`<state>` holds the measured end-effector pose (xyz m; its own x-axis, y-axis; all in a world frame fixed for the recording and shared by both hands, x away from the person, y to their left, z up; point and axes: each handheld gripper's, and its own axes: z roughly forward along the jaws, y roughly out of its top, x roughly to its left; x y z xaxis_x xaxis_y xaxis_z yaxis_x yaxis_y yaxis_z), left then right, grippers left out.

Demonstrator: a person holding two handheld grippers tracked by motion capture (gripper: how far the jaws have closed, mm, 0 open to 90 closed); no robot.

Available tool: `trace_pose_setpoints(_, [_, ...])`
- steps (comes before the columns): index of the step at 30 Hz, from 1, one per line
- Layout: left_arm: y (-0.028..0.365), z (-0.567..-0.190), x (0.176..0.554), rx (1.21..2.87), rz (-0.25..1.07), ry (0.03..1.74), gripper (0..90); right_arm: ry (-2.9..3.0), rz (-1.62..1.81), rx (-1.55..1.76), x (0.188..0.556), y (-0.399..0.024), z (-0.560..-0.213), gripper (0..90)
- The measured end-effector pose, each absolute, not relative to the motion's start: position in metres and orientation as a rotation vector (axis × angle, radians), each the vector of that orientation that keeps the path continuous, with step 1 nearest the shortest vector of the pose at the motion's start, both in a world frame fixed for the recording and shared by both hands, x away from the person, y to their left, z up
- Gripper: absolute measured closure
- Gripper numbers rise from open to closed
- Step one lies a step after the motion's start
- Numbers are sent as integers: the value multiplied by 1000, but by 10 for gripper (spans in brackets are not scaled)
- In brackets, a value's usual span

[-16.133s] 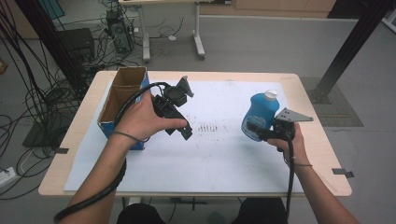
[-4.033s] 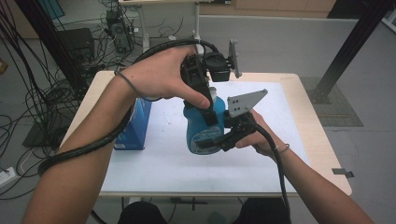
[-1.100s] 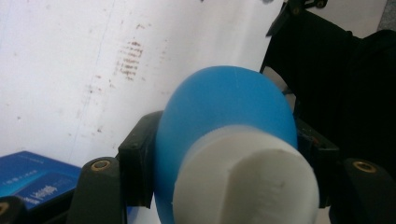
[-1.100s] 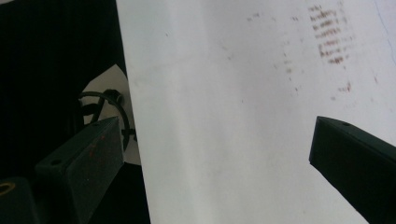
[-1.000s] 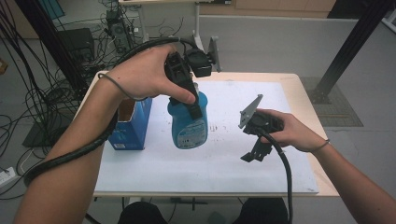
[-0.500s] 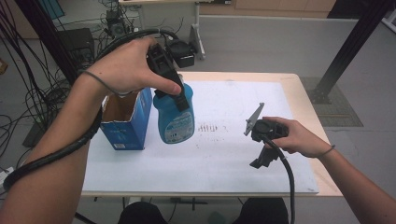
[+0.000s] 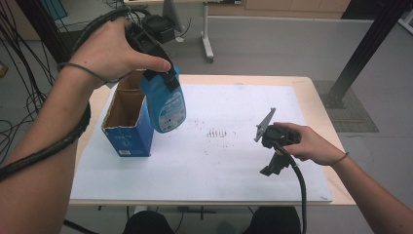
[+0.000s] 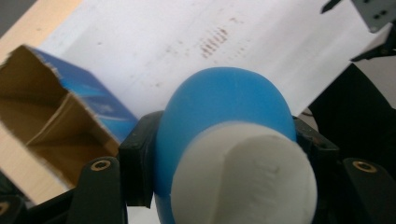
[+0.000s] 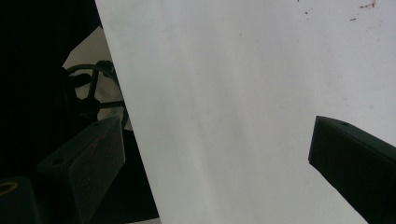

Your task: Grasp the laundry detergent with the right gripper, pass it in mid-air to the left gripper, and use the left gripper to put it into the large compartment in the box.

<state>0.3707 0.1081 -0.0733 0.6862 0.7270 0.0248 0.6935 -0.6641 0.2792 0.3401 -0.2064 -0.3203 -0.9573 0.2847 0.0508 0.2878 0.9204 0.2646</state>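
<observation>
A blue bottle (image 7: 166,105) with a white cap (image 8: 243,179) hangs in the air, its neck clamped by my left gripper (image 7: 158,73). In the high view it sits just right of an open blue cardboard box (image 7: 127,119) on the table's left side, its base still outside the box. In the left gripper view the jaws press both sides of the bottle (image 8: 224,107) and the box (image 8: 51,121) shows at the left with its brown inside divided. My right gripper (image 7: 270,168) hovers low over the white mat (image 7: 229,156) at the front right, jaws wide apart and empty (image 9: 219,158).
The white mat covers most of the wooden table (image 7: 316,97) and has a patch of dark marks (image 7: 216,132) in its middle. Cables (image 7: 19,58) and a desk's legs (image 7: 207,34) lie on the floor behind the table. A black post (image 7: 360,53) stands at the right rear.
My left gripper has carried the bottle up and to the left, from the mat's middle toward the box. The right gripper has stayed low at the front right with little movement.
</observation>
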Motion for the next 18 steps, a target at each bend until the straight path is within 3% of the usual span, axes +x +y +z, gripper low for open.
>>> trace_pose_setpoints(4, [122, -65, 376, 2610, 256, 1253, 373, -3063, -422, -454, 340, -205, -320, 30])
trace_pose_setpoints(18, [176, -59, 403, 2362, 273, 1603, 373, -3060, -441, -441, 338, -199, -318, 30])
